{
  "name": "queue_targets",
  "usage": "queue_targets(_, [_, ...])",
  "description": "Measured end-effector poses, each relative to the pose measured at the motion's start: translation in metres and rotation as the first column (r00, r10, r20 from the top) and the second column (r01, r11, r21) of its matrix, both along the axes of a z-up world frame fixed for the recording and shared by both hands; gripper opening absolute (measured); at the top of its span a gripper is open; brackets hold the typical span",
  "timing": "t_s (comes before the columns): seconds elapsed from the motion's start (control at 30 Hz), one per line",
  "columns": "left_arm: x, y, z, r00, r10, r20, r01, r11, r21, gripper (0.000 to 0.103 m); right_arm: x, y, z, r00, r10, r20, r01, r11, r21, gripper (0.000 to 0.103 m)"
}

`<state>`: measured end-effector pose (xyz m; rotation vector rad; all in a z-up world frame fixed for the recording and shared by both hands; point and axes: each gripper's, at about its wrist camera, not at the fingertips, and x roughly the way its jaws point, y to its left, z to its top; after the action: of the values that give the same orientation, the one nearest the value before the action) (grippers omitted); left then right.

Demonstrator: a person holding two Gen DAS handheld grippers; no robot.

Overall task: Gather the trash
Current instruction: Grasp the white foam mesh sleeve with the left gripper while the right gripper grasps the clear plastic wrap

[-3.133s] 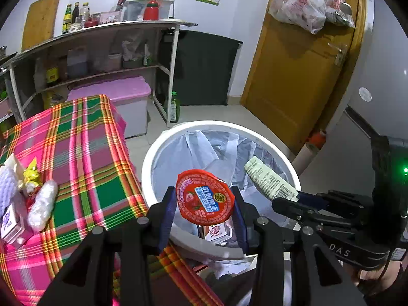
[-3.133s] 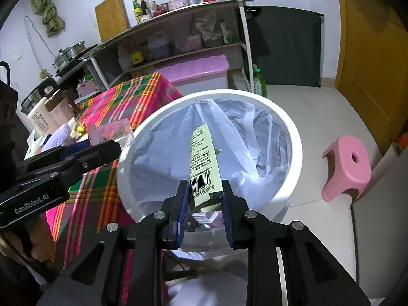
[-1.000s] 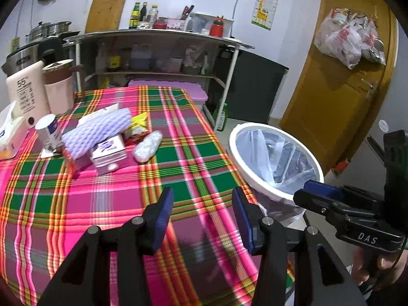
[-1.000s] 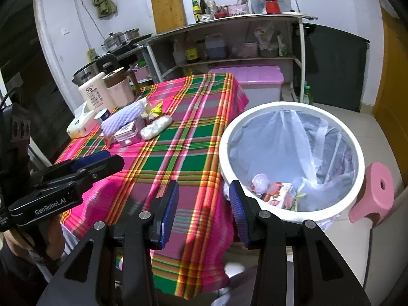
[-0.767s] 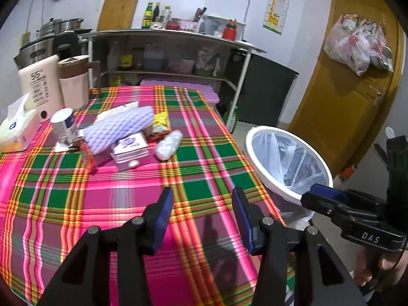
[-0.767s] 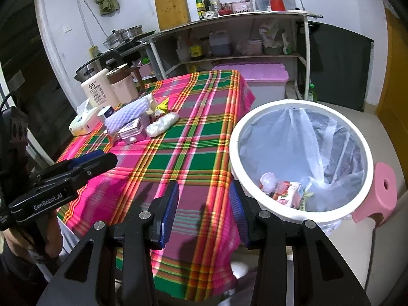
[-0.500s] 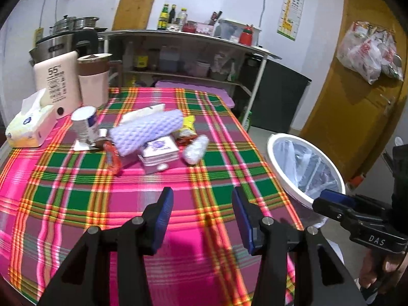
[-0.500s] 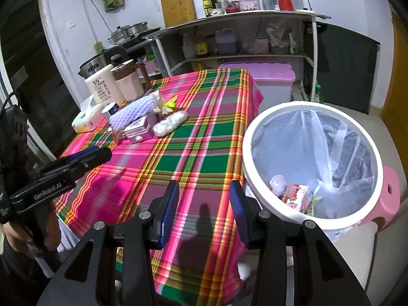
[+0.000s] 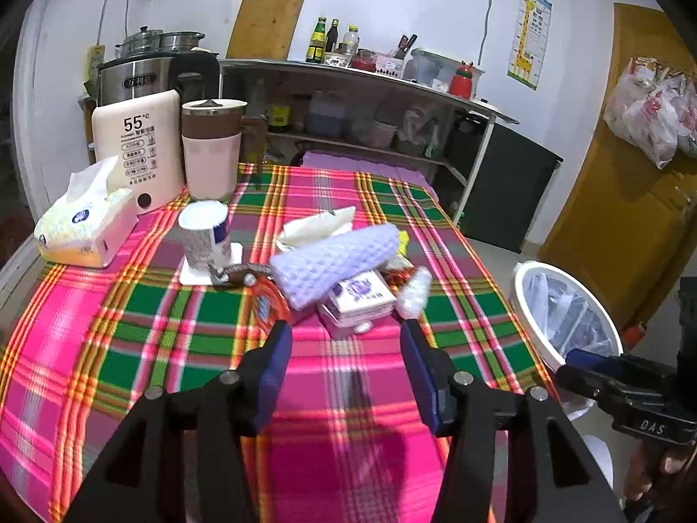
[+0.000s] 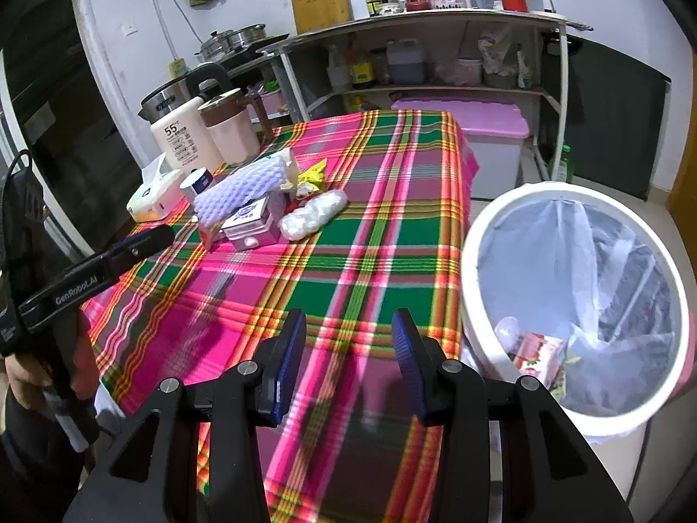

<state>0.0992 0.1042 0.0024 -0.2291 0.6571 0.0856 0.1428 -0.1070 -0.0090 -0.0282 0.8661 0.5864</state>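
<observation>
On tablecloth: purple foam sleeve lies slanted (high end right) | both grippers' fingers released, left widening

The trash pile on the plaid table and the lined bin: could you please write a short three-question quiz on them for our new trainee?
1. True or false: the left gripper holds a piece of trash.
2. What lies on top of the small white box? A) purple foam sleeve B) tissue pack C) pink cup
3. Fill in: the white bin is lined with a ____ bag.

Key: 1 false, it is empty, its jaws just opened wider. 2 A, the purple foam sleeve. 3 plastic.
</observation>
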Motion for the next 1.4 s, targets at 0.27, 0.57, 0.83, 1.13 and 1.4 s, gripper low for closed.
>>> queue_targets(0.27, [0.029, 0.017, -0.002, 1.0, -0.018, 0.007, 0.017, 0.999, 0.05, 0.058, 0.013, 0.014, -0.009, 1.0, 0.016, -0.023, -0.017, 1.0, -0.016, 0.042])
queue_targets(0.57, [0.063, 0.023, -0.007, 0.996, -0.089, -0.004, 0.089, 0.99, 0.107, 0.06, 0.028, 0.026, -0.015, 0.999, 0.02, -0.035, -0.021, 0.999, -0.029, 0.042])
queue_targets(0.83, [0.082, 0.02, -0.02, 0.983, -0.171, -0.062, 0.177, 0.98, 0.097, 0.059, 0.04, 0.036, -0.017, 0.999, 0.019, -0.043, -0.02, 0.999, -0.035, 0.042])
queue_targets(1.13, [0.069, 0.02, -0.027, 0.988, -0.13, -0.078, 0.133, 0.991, 0.032, 0.028, 0.061, 0.054, -0.018, 0.998, 0.004, -0.061, -0.005, 1.0, -0.01, 0.042])
queue_targets(1.4, [0.047, 0.03, -0.02, 0.997, -0.073, -0.038, 0.072, 0.997, -0.008, 0.027, 0.084, 0.081, -0.023, 0.996, -0.003, -0.094, 0.005, 1.0, 0.024, 0.042])
